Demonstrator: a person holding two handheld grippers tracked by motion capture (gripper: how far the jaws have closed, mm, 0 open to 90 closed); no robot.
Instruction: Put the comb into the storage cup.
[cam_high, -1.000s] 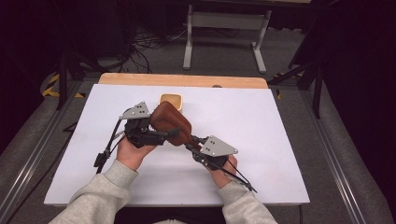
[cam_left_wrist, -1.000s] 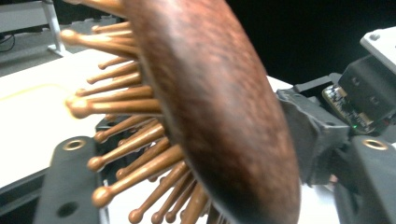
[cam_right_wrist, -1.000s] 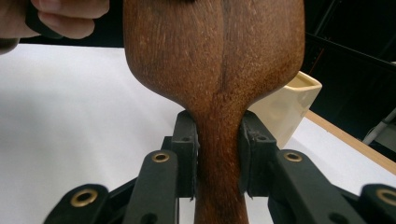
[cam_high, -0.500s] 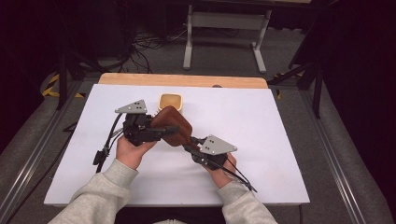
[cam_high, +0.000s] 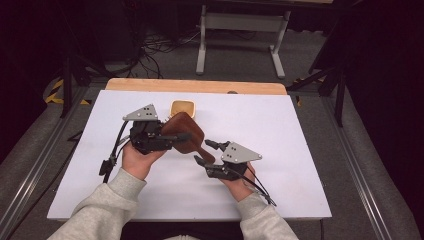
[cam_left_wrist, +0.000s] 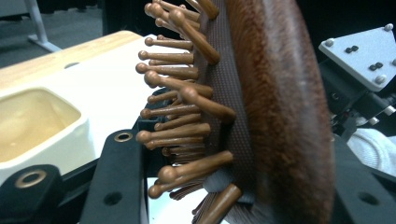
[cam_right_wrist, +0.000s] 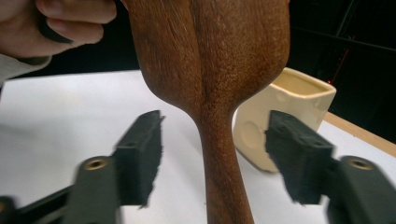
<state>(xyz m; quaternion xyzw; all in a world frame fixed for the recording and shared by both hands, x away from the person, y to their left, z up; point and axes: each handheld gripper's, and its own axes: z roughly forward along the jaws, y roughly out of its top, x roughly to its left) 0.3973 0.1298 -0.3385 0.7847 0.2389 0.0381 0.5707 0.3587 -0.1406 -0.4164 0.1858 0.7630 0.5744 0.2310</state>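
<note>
— Wooden hairbrush (cam_high: 184, 132): where? How gripped?
— Above white table (cam_high: 300, 130), near cream cup (cam_high: 182, 107); clamped by head in left gripper (cam_high: 172, 137). Right gripper (cam_high: 206, 152) just opening, straddling handle, pads clear.

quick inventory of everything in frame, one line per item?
hairbrush: 1, brown wood, above the table's middle, head clamped in the left gripper, handle between the right gripper's jaws
cup: 1, cream, squarish, on the table just beyond the brush
table: 1, white top with a wooden far edge
metal stand: 1, grey, on the floor behind the table
left gripper: 1, black with grey plate, shut on the brush head
right gripper: 1, black with grey plate, jaws just opened, pads clear of the handle
sleeves: 2, light grey, bottom edge
</note>
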